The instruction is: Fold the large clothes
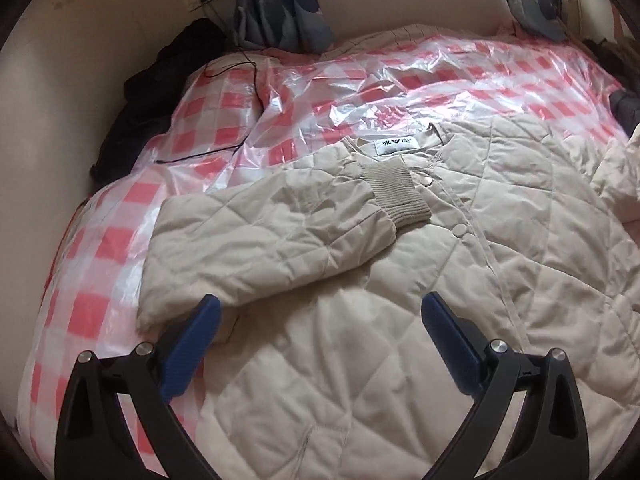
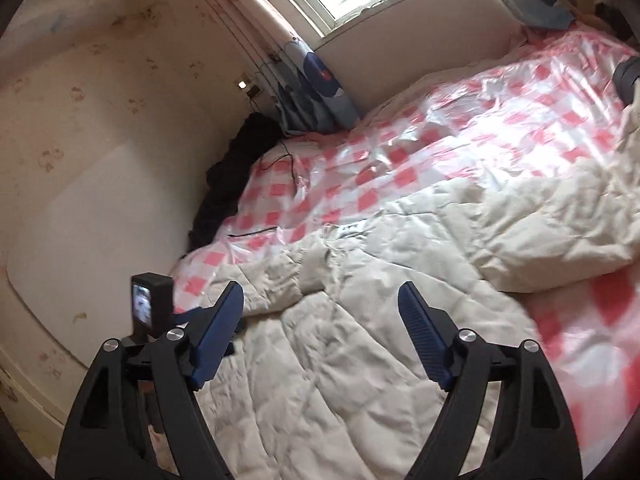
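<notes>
Lying flat on the bed (image 1: 100,240), front up, the quilted cream jacket (image 1: 360,320) has one sleeve (image 1: 260,236) folded across its chest, ribbed cuff (image 1: 396,192) beside the snap placket. A pink-checked plastic sheet (image 1: 360,92) covers the bed under it. Jacket looks soft, puffy and light; the shell is probably slick, so a thin pinch could slip. Best holds: cuff, hem edge or shoulder seam, where layers bunch. The other sleeve (image 2: 560,224) lies loose out to the side, not yet folded, likely next.

Left claw (image 1: 320,332): jaws wide, empty, hovering over the lower jacket; one blue pad sits near the folded sleeve's elbow, contact unclear.

Right claw (image 2: 320,324): jaws wide apart, nothing between them, above the jacket body. That view is blurred, so its height over the fabric is hard to tell.
</notes>
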A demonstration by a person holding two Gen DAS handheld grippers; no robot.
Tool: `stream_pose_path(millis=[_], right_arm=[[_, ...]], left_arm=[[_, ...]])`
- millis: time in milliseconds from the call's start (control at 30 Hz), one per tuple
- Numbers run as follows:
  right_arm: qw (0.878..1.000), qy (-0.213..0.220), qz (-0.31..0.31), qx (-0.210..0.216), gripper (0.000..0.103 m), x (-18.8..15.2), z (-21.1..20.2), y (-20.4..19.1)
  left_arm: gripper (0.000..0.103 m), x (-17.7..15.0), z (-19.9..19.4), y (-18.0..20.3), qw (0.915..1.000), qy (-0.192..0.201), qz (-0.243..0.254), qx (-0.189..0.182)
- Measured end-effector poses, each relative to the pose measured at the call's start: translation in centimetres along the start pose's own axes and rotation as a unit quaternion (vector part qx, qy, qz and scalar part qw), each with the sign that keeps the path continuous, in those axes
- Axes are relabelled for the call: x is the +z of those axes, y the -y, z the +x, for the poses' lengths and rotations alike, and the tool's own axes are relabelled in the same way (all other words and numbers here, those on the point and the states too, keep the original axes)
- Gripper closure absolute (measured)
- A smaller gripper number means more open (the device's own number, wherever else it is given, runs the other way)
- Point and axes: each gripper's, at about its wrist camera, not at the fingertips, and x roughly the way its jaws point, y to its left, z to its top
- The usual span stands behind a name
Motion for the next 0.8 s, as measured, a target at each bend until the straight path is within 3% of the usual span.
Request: stream_pose_path(millis=[67,167,200,267,300,333,433,467,567,667,733,800], right_arm=[[0.999,-0.004,0.033,0.021,0.027,-0.1,4.6,0.4],[0.998,-0.012,0.051,0.032,0.027,-2.0,9.0,1.3],[0.997,-0.033,0.066,0.014,0.027,-2.6,10.0,1.9],[0.992,-0.067,0.101,0.032,0.027,-3.4,10.6,3.4],[0.992,-0.065,0.105,0.031,0.027,-3.2,10.6,3.6],[0.993,-0.057,0.102,0.024,0.027,-3.1,10.3,3.8],[0.992,-0.045,0.114,0.025,0.026,-2.9,10.2,4.6],[0.991,-0.047,0.122,0.023,0.026,-3.0,10.4,5.0],[0.989,-0.048,0.140,0.024,0.026,-3.4,9.7,6.1],[0.989,-0.045,0.143,0.021,0.026,-3.3,9.4,6.5],[0.988,-0.048,0.147,0.023,0.026,-3.3,9.1,6.7],[0.987,-0.057,0.152,0.020,0.026,-3.6,9.5,6.9]], left_arm=[[0.007,1.2,2.8,0.9,0.9995,-0.013,0.023,-0.017],[0.007,2.4,6.1,1.7,0.9988,-0.023,0.044,-0.005],[0.007,2.7,7.1,1.7,0.9985,-0.029,0.048,-0.002],[0.010,3.1,9.3,1.7,0.9976,-0.048,0.047,-0.018],[0.019,3.1,10.2,1.5,0.9971,-0.059,0.041,-0.026],[0.051,3.1,11.0,1.1,0.9965,-0.070,0.029,-0.037],[0.087,3.5,10.9,-0.2,0.9958,-0.074,0.004,-0.053],[0.090,3.8,10.0,-1.0,0.9966,-0.066,-0.001,-0.049],[0.092,5.4,5.8,-6.0,0.9988,-0.019,-0.039,-0.022],[0.093,5.8,0.5,-14.4,0.9935,0.030,-0.108,0.016],[0.093,4.9,-2.2,-20.9,0.9828,0.049,-0.172,0.045],[0.091,2.7,-4.1,-27.7,0.9625,0.054,-0.253,0.083]])
